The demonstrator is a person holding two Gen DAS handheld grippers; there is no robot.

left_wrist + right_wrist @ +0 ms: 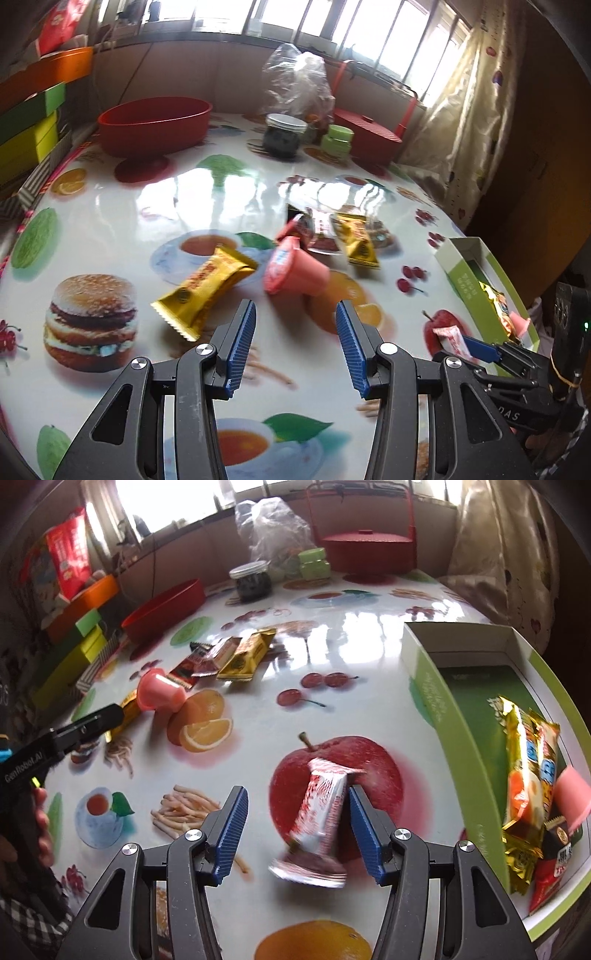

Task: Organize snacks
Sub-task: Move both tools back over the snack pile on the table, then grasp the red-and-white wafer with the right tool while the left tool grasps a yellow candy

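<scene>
Green box [461, 716] is sitting right of the right gripper [295, 823], whose jaws are spread around the red-white wrapper bar [325, 808], touching one pad. Light, crinkly, slippery: pinch mid-body. Left gripper [295, 336] is hanging released just short of the pink jelly cup [295, 271]: stiff, rollable.

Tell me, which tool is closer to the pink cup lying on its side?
Left. The left tool points at the pink cup just ahead, open. The right tool sits farther off, around a red-and-white wrapper.

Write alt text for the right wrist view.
A red-and-white snack packet sits between the open right gripper over a fruit-print table. A green box holding snacks lies to the right.
</scene>
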